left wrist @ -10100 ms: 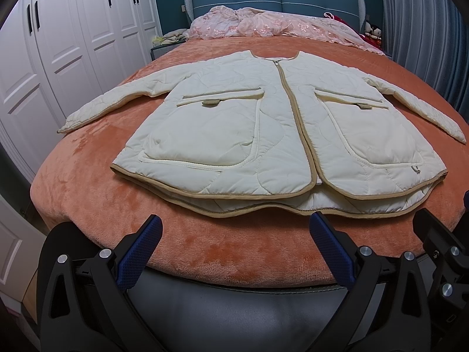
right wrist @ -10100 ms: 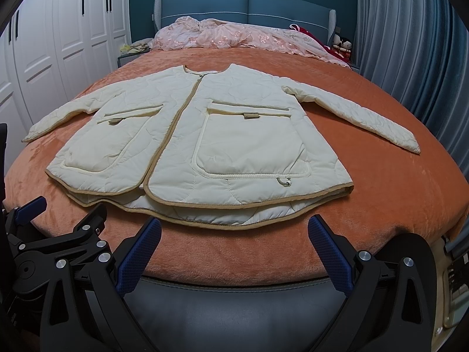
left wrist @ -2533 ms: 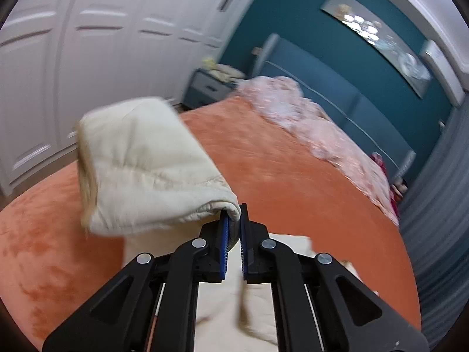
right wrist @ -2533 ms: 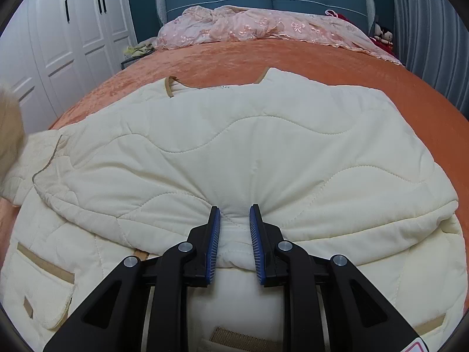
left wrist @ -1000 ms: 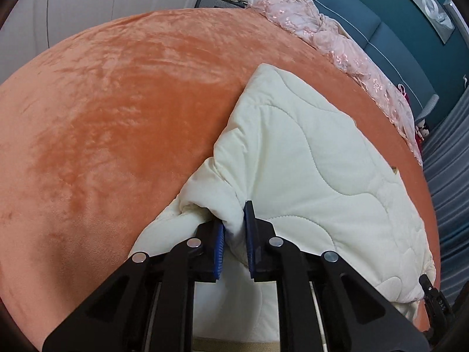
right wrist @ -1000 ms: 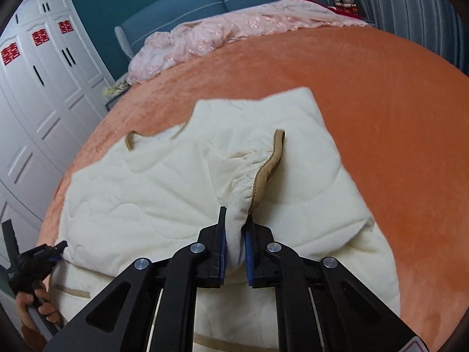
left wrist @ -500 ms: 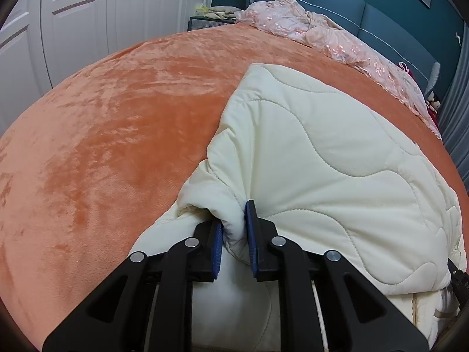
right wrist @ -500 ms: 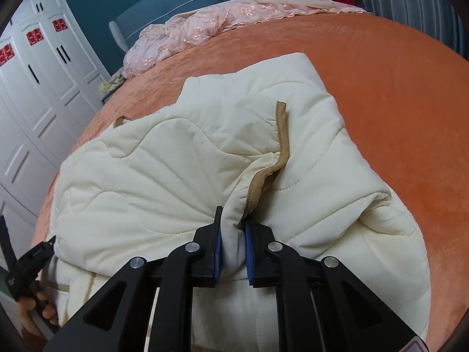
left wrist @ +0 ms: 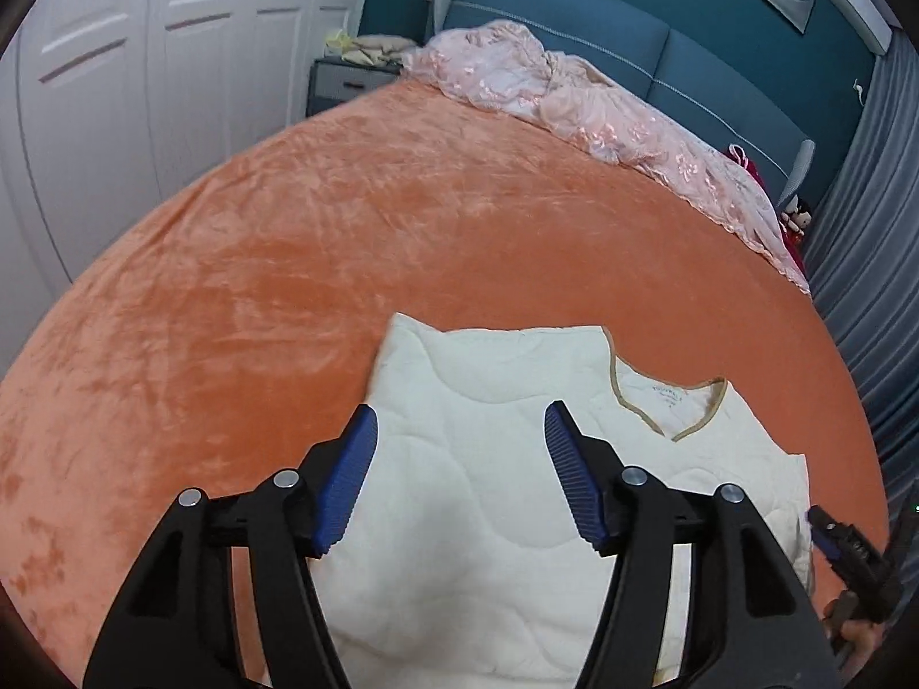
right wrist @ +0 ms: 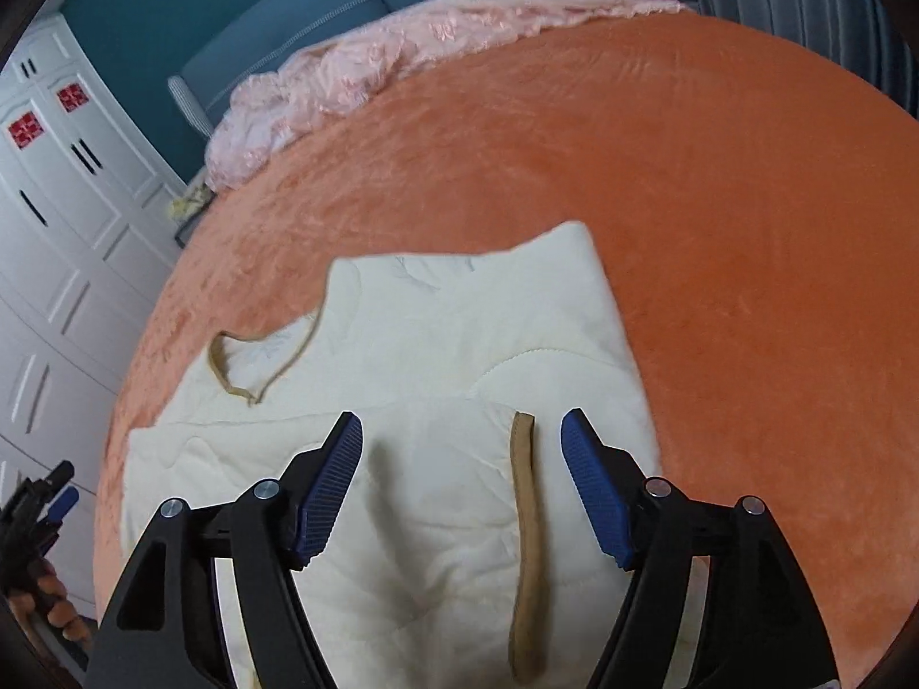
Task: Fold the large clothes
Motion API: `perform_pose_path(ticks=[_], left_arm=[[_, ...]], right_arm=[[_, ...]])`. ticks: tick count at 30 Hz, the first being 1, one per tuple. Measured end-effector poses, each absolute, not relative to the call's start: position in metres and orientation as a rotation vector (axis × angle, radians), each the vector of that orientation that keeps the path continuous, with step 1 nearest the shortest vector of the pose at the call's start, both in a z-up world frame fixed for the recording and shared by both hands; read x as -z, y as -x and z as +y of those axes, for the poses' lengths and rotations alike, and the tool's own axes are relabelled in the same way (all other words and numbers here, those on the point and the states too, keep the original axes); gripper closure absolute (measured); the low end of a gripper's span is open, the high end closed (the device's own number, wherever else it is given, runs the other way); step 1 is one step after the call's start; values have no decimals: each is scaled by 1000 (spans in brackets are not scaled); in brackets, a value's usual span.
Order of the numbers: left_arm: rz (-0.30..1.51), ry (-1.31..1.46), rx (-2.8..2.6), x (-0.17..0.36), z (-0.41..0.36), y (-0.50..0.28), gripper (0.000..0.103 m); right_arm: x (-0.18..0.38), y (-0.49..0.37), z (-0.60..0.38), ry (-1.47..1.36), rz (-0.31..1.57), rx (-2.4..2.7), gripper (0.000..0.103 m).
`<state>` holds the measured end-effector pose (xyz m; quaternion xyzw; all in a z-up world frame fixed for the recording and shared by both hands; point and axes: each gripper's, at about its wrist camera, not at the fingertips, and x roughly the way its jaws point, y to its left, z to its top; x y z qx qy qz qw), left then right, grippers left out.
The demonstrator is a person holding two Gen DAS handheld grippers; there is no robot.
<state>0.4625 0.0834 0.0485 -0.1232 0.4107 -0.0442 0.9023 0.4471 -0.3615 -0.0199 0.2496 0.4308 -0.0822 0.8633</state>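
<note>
Two side folds looked done: the cream quilted jacket with tan trim lay as a narrow panel on the orange plush bed cover, near the foot edge of the bed and well short of the crumpled pink floral quilt at the head end. Both sleeves were tucked over the body; a tan-bound cuff rested on top toward the right edge of the panel, and the tan-edged neckline faced the headboard. Judged remaining: the lengthwise fold, hem toward collar, and a final smoothing.

Left tongs had just been opening; jaws stood spread about halfway, above the jacket's left portion, with nothing between the blue pads and no contact with the fabric visible.

Right tongs had likewise just been opening; jaws stood spread, hovering over the cuff, which lay loose between them in view but was not pinched.
</note>
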Motion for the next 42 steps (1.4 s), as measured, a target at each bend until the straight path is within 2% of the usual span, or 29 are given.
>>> perform_pose_path(ticks=[1,2,4,5,7,10,14,19,22,25,27,30,32,34,38,42], left_arm=[[872,257,88,-41,77,-475,60],[897,249,87,-32,71,-486,64],[938,222,85,-15,61,-502,88],[951,206,73,-6,57,-507,92],[967,182,52,11,54,-512,96],[972,160,28,36,54,-511,100],[900,90,18,54,48,-500,100],[865,70,4,60,45,-496,100],[869,55,-5,58,44,-496,100],[888,26,9,40,44,-491,99],[889,50,58,21,50,-487,96],[869,91,95,-7,57,-494,92],[873,170,118,-20,61,-511,84],[877,235,119,-25,63,-529,70],[882,320,91,-16,70,-563,70],[960,328,28,25,79,-584,71]], right_arm=[[26,-457,-357,-525,940,155,60],[25,-462,-352,-524,942,120,91],[0,-454,-340,-484,825,89,93],[-12,-448,-335,-438,770,86,93],[-19,-444,-332,-369,729,114,93],[16,-454,-337,-334,828,154,93],[62,-451,-333,-320,857,149,94],[66,-448,-332,-313,834,148,94],[64,-445,-344,-394,829,113,93],[34,-431,-352,-432,813,193,72],[3,-421,-351,-435,723,207,59],[-29,-442,-336,-444,675,115,43],[-36,-476,-315,-458,703,16,42],[-33,-517,-285,-461,746,-82,41],[-11,-582,-227,-448,816,-171,41],[18,-626,-192,-492,885,-206,41]])
